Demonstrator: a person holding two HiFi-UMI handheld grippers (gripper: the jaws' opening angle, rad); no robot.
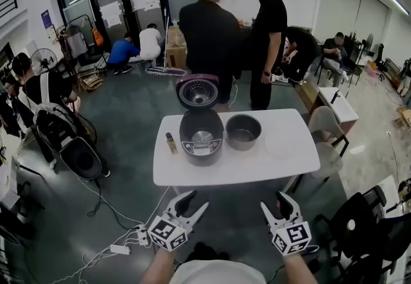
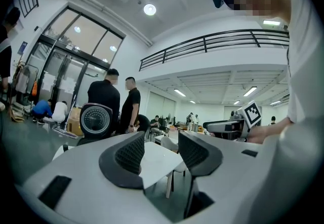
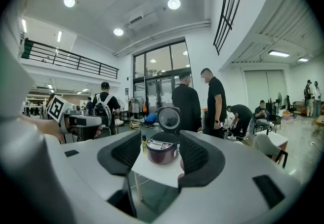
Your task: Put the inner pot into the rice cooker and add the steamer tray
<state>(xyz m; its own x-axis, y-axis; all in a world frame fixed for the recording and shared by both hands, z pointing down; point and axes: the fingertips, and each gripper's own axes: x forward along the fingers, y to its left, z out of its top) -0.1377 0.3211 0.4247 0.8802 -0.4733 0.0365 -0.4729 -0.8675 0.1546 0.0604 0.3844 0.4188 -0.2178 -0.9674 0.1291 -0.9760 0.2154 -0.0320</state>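
While nothing is yet gripped, I log: left gripper (image 1: 198,201) and right gripper (image 1: 274,203), jaws apart and empty, well short of the open rice cooker (image 1: 201,137); inner pot (image 1: 243,130) just right of it, best taken, I judge, by opposite rim edges and lowered level.

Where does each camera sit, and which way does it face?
Head view: on the person's head, steeply down at the white table, rice cooker and inner pot; forearms, left gripper and right gripper show.
Left gripper view: on that gripper, toward the table corner; its open jaws and the right gripper show.
Right gripper view: on that gripper, toward the rice cooker; its open jaws and the left gripper show.
Shared: both gripper views see the raised lid.
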